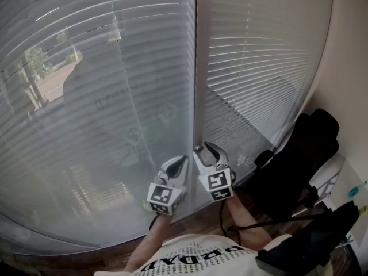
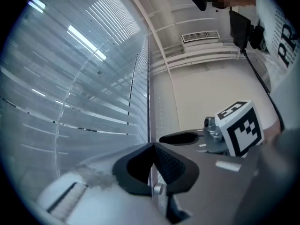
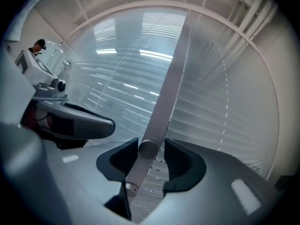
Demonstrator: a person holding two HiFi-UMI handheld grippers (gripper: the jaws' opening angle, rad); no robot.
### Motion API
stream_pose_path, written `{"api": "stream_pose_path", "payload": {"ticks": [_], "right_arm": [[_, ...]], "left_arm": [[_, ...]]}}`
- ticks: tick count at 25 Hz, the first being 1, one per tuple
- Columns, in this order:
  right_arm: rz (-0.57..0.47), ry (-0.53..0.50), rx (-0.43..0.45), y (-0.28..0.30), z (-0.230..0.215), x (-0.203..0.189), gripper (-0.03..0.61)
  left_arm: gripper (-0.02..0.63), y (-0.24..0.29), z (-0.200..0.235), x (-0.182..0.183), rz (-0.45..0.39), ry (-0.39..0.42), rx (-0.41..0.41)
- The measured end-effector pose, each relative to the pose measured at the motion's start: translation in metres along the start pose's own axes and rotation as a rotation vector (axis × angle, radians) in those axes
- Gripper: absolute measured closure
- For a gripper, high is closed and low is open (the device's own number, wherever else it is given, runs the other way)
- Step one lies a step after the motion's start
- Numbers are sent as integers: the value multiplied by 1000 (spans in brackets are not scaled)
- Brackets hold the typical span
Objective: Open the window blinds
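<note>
The blinds [image 1: 115, 96] are hung at the far side over a tall window of two panes, which are split by an upright frame [image 1: 195, 68]. Both blinds are lowered close to the floor [image 1: 115, 252]. The slats of the left blind are tilted enough that trees [image 1: 37, 68] are dimly seen through them. The slats of the right blind [image 1: 259, 56] are shown as brighter lines.

A grey wand [image 3: 164, 93] is hung in front of the slats, and its round lower end is placed between the jaws of the right gripper [image 3: 151, 143]. These jaws are spread, with one pad [image 3: 180, 156] at each side of the wand's end. A narrow gap is seen at the right pad. Whether the left pad is touched by the wand cannot be told.

The left gripper [image 2: 152, 146] is held just left of the right one, apart from it, low in front of the frame. Its jaws are pressed together at the tips. Both grippers are pointed at the window. The right gripper's marker cube [image 2: 239, 128] is seen at the right of the left gripper view.

A black chair [image 1: 305, 154] is placed to the right, near the wall. At the near edge a white printed shirt [image 1: 195, 260] is seen above the wooden floor.
</note>
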State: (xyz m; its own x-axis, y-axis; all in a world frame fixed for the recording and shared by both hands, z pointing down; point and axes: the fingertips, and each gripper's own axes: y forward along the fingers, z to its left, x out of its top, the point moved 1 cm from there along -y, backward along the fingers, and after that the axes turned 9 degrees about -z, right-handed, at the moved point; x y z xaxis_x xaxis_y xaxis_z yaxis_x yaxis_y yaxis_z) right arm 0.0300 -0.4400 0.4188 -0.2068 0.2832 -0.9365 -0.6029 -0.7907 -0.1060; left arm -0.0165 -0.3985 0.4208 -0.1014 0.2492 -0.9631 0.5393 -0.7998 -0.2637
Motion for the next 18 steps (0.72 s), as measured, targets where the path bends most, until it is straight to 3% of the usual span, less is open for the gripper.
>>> {"api": "stream_pose_path", "payload": {"ticks": [3,6,13,18], "right_arm": [[9,-20,10,2,1,-2,402],[11,-18,18,2,3,-4,443],[-15,76,0,2,1,-5,445],[-34,197,-16,1,-1,-6,445]], "left_arm": [[621,1,-2,1,-1,-4,-3],[621,0,-2,-1,2,-1,-6],[621,0,1,-1,0,-3,-3],[621,0,1,1,-1,-8,5]]}}
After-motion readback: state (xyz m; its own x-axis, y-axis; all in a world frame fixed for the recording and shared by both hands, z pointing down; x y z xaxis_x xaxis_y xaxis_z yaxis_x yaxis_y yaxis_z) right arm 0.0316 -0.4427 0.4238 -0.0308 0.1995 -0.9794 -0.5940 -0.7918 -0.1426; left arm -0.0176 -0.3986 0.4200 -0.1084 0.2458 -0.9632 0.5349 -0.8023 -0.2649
